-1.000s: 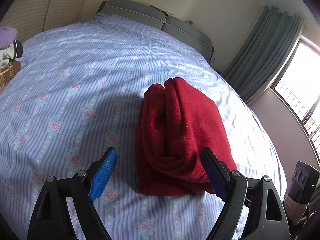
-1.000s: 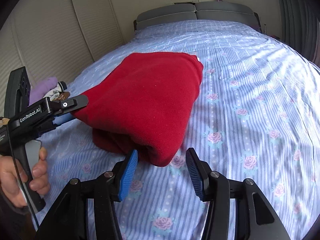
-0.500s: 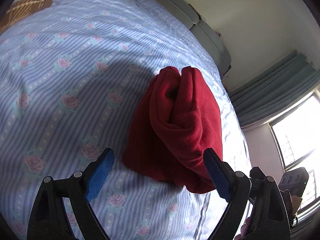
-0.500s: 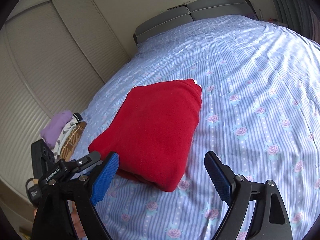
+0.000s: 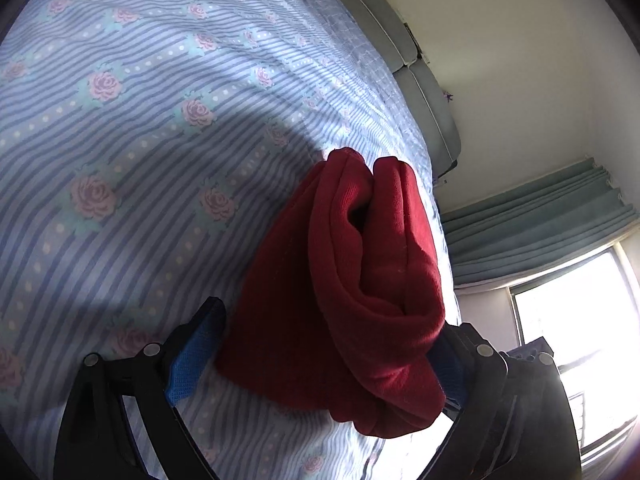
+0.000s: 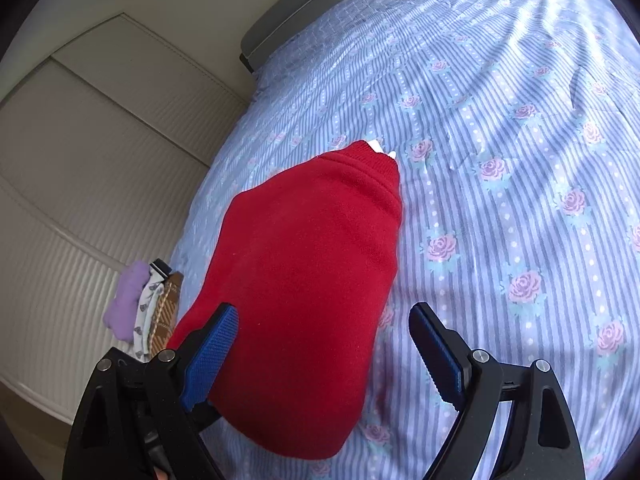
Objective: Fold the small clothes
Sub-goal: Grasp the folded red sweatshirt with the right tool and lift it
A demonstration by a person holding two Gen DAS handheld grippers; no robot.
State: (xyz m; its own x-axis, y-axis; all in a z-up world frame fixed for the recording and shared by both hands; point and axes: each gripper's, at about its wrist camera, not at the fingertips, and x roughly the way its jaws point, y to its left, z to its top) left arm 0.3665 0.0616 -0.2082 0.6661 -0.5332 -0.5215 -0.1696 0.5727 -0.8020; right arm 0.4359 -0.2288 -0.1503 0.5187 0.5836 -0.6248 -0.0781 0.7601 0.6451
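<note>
A folded red fleece garment (image 5: 352, 280) lies on the blue striped, rose-patterned bedsheet (image 5: 120, 140). In the left wrist view my left gripper (image 5: 324, 364) is open, its blue pads on either side of the garment's near end, the right pad partly hidden behind the cloth. In the right wrist view the same garment (image 6: 304, 288) shows its smooth folded top, with a white label at its far end. My right gripper (image 6: 324, 356) is open wide above the garment's near end, holding nothing.
A grey headboard (image 5: 404, 60) stands at the far end of the bed. A small pile of folded clothes (image 6: 140, 304) sits at the bed's left edge by a white slatted wardrobe (image 6: 80, 160). Green curtains (image 5: 540, 220) and a bright window are at the right.
Both grippers have closed in on the garment and tilted. The right gripper, narrow one second ago, has opened wide. The garment lies in the same place.
</note>
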